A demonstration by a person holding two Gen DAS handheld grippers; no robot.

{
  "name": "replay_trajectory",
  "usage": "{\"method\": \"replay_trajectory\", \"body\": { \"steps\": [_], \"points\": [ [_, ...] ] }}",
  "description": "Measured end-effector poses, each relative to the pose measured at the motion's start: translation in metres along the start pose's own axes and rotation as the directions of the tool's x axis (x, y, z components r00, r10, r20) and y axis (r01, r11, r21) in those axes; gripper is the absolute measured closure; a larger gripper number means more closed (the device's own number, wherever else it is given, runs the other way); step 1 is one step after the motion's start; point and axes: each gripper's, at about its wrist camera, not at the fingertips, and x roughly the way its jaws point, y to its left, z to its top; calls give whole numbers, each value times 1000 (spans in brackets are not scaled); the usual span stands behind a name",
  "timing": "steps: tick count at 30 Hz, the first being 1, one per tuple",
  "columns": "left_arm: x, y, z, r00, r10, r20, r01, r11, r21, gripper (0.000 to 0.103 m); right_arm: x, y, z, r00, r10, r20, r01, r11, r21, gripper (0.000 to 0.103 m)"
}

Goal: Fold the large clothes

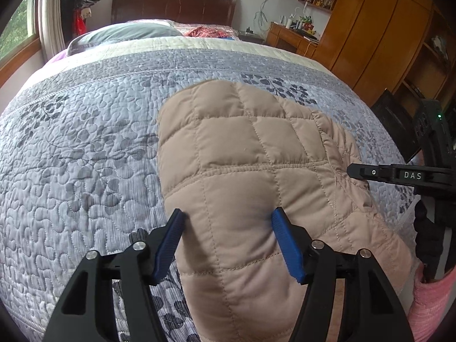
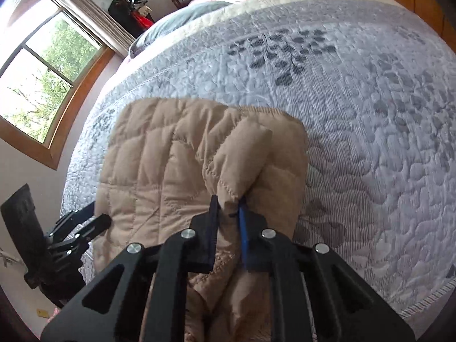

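Observation:
A tan quilted jacket (image 1: 242,148) lies on the bed's grey-blue floral quilt (image 1: 85,148). My left gripper (image 1: 227,218) straddles a puffy fold at the jacket's near left side. Its blue pads (image 1: 280,228) stand wide apart and press into the fabric bulging between them. My right gripper (image 2: 229,202) is shut on a stitched edge fold of the jacket (image 2: 176,154), and the pinched fabric bunches up just beyond its tips. The right gripper (image 1: 356,169) also shows at the jacket's right edge in the left wrist view. In the right wrist view the left gripper (image 2: 97,222) sits at the jacket's left edge.
The quilt (image 2: 356,114) spreads wide beyond the jacket. Pillows (image 1: 125,35) and a dark headboard (image 1: 171,5) are at the far end. Wooden wardrobes (image 1: 370,28) and a desk stand to the right of the bed, windows (image 2: 48,65) to the left. A pink sleeve (image 1: 433,302) shows at lower right.

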Motion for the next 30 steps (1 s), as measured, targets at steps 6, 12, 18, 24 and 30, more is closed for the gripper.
{"method": "replay_trajectory", "body": {
  "steps": [6,12,18,24,30],
  "points": [
    [11,1,-3,1000,9,-14,-8,1000,7,36,15,-7,-5,1000,-3,-15,3,1000,19,88],
    [-17,-1,-4,1000,-3,22,2,1000,11,50,-22,17,-16,995,-70,76,74,996,-51,83],
    [-64,-23,-25,994,-52,94,44,996,80,50,-60,55,-52,993,-13,120,34,983,-178,83],
    [-71,-31,-44,995,-61,73,53,994,99,50,-61,74,-91,995,-38,88,59,965,-255,83],
    [-52,-25,-60,999,-33,18,32,996,85,51,-55,73,-108,993,-81,88,100,964,-248,83]
  ]
}}
